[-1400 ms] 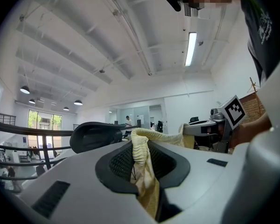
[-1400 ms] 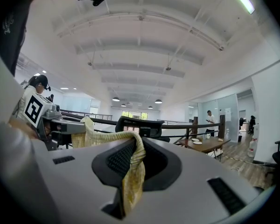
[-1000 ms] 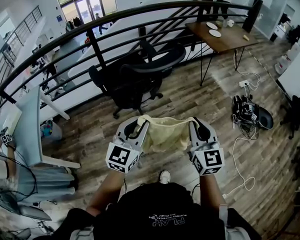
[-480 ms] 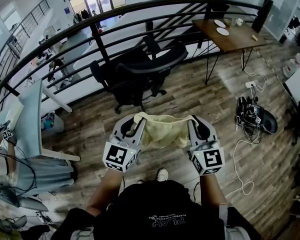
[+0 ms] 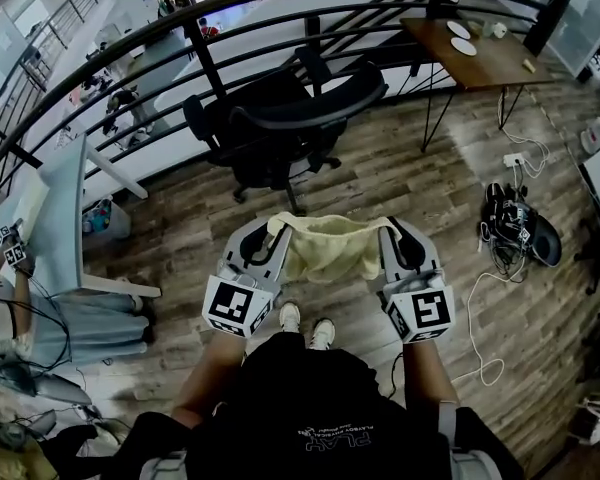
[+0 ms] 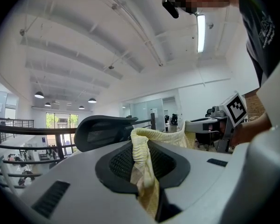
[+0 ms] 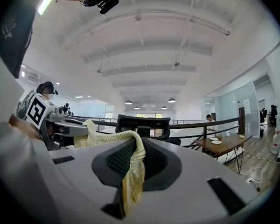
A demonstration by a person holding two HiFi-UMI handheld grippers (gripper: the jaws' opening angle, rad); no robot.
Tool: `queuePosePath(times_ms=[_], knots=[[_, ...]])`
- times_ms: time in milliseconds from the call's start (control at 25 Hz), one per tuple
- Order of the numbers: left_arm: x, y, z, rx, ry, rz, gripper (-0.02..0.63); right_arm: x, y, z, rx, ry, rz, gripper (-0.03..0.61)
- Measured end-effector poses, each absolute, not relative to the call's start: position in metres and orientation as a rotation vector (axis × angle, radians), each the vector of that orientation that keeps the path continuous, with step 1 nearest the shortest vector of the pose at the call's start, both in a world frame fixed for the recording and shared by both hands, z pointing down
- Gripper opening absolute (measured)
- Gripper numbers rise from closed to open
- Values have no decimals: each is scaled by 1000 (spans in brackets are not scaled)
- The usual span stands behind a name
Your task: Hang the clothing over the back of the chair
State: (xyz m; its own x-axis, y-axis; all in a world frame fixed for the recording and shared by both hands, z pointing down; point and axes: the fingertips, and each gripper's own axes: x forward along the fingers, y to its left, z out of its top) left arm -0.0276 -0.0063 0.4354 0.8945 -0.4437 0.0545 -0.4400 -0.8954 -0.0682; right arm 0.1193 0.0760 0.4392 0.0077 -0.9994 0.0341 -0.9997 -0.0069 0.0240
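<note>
A pale yellow garment [image 5: 330,250] hangs stretched between my two grippers, sagging in the middle. My left gripper [image 5: 274,228] is shut on its left edge and my right gripper [image 5: 388,228] on its right edge. Bunched cloth [image 6: 142,164] is pinched between the jaws in the left gripper view, and the cloth [image 7: 132,174] shows the same way in the right gripper view. The black office chair [image 5: 285,118] stands just beyond the garment with its curved back [image 5: 315,96] toward me. Its back [image 6: 102,130] rises ahead of the left jaws, and the chair [image 7: 142,122] also shows ahead of the right jaws.
A dark curved railing [image 5: 195,53] runs behind the chair. At the back right stands a wooden table [image 5: 480,63] with plates. Cables and a dark bag [image 5: 520,233] lie on the floor at right. A white desk [image 5: 65,228] stands at left.
Both grippers have carried the stretched garment a little forward and lower, toward the chair. The person's shoes now show below the garment. Both grips are unchanged.
</note>
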Motion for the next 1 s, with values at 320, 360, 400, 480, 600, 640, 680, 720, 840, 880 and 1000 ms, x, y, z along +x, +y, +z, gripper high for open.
queuePosePath(times_ms=[320, 360, 400, 480, 600, 640, 680, 720, 840, 880, 1000], knots=[[-20, -27, 425, -3018, 675, -62, 74, 128, 51, 427, 2220, -2183, -35, 41], [-17, -31, 423, -3019, 668, -49, 74, 130, 46, 426, 2218, -2179, -41, 41], [-14, -35, 421, -3017, 661, -37, 74, 132, 42, 424, 2216, -2179, -48, 41], [-11, -42, 416, -3014, 652, -19, 74, 133, 33, 418, 2214, -2183, -69, 41], [-8, -55, 404, -3004, 647, 8, 74, 137, 20, 408, 2219, -2179, -90, 41], [-7, -60, 399, -3001, 645, 19, 74, 139, 14, 402, 2231, -2179, -102, 41], [-5, -65, 394, -3000, 644, 29, 74, 141, 9, 396, 2246, -2181, -119, 41], [-3, -70, 391, -2999, 641, 39, 74, 143, 3, 391, 2258, -2183, -137, 41], [1, -82, 382, -2993, 632, 75, 74, 148, -13, 377, 2267, -2178, -197, 41], [1, -84, 378, -2988, 628, 91, 74, 149, -18, 372, 2260, -2173, -225, 41], [4, -94, 360, -2969, 603, 155, 74, 155, -32, 359, 2223, -2147, -317, 41]])
